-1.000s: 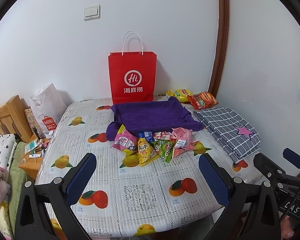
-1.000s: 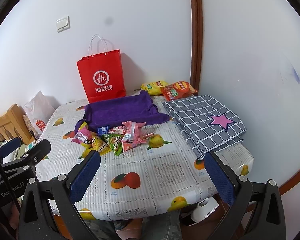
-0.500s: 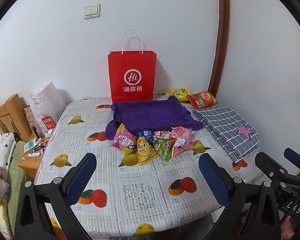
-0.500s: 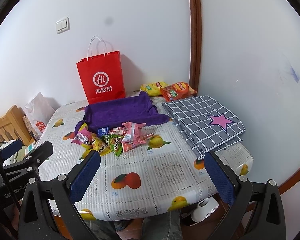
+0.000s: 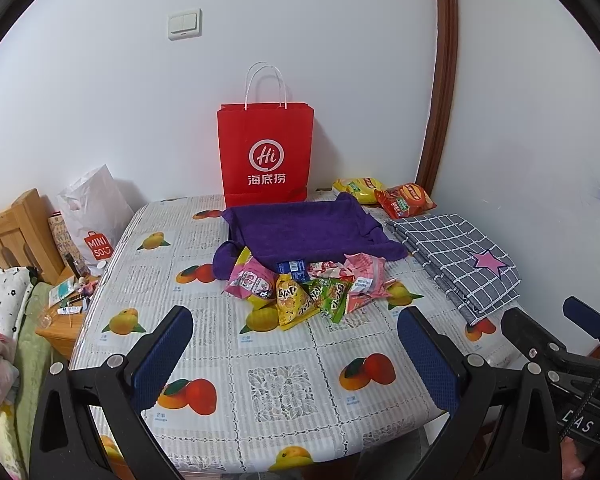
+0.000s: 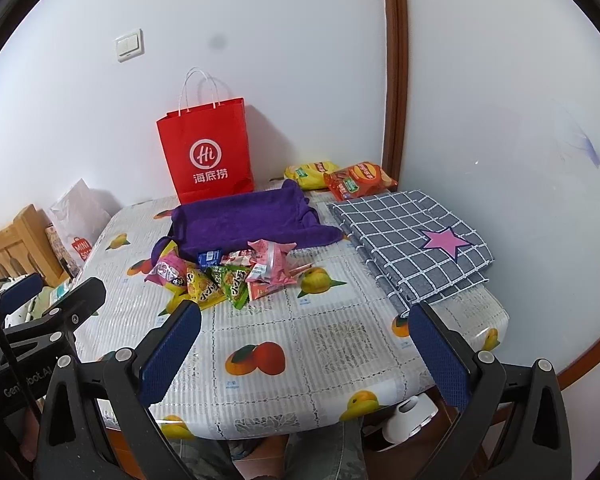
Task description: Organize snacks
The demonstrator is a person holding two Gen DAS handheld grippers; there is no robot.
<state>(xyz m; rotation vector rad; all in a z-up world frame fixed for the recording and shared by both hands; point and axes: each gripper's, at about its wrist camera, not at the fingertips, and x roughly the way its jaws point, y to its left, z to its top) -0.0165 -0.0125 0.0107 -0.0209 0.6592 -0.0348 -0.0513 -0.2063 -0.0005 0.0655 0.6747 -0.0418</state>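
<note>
Both wrist views face the table [image 5: 284,376] from its near edge — side by side.

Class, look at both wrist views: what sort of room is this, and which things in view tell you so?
Probably a bedroom in a home. A wooden headboard with bedding stands at the left edge, a cluttered bedside stand sits next to it, and the table wears a fruit-print cloth, pushed into a corner.

Snack packets [image 5: 308,288] are heaped mid-desk [image 5: 276,384] against a purple towel [image 5: 308,232]; a red paper bag [image 5: 266,156] is stood at the far edge; the left gripper [image 5: 294,356] is held wide apart above the near edge.
</note>
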